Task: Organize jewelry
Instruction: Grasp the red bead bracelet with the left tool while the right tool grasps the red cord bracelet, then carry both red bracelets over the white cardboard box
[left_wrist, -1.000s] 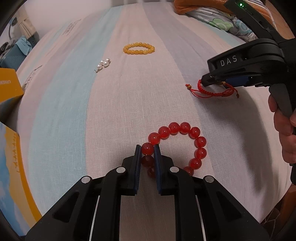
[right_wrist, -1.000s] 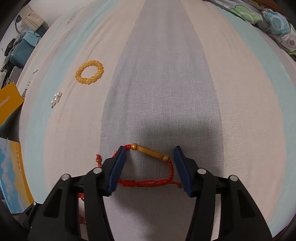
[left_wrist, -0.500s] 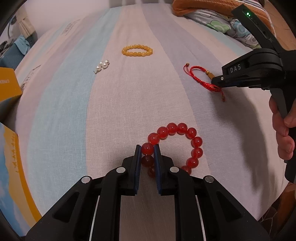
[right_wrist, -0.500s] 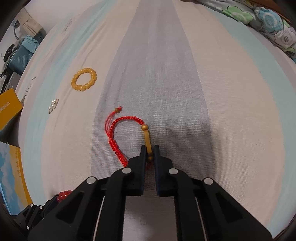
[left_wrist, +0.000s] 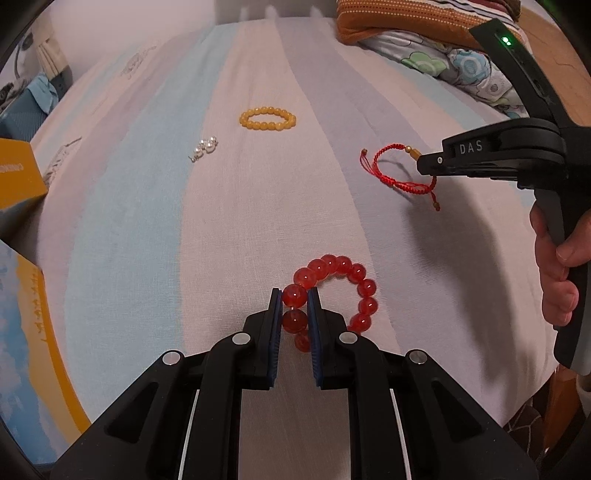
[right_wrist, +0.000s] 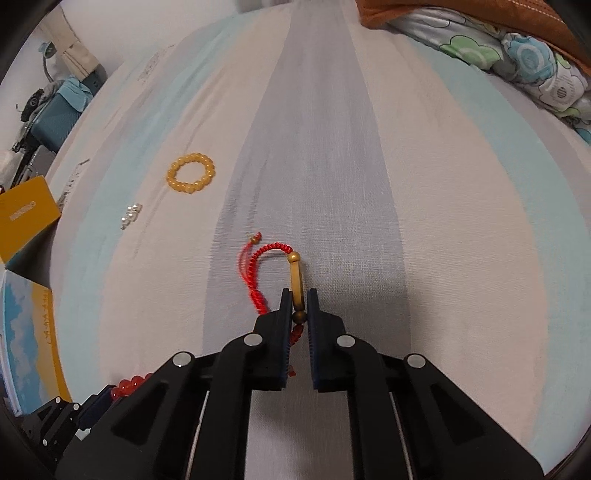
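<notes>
My left gripper (left_wrist: 294, 295) is shut on a bracelet of big red beads (left_wrist: 334, 291), which hangs a little above the striped bedsheet (left_wrist: 155, 206). My right gripper (right_wrist: 298, 297) is shut on the gold tube bead of a red braided cord bracelet (right_wrist: 258, 273), lifted off the sheet; it also shows in the left wrist view (left_wrist: 397, 173). A yellow bead bracelet (left_wrist: 267, 118) and a small pearl piece (left_wrist: 205, 147) lie farther back on the sheet; the right wrist view shows them too, the yellow bracelet (right_wrist: 191, 177) and the pearl piece (right_wrist: 130, 215).
An orange box (left_wrist: 16, 177) and a blue-and-orange box (left_wrist: 26, 332) stand at the left edge. A flowered quilt and an orange blanket (left_wrist: 417, 22) lie at the back right. A teal case (right_wrist: 55, 118) stands off the bed at left.
My right gripper shut on the cord bracelet's gold bead and lifted it up and away. My left gripper keeps holding the red bead bracelet, raised slightly.
</notes>
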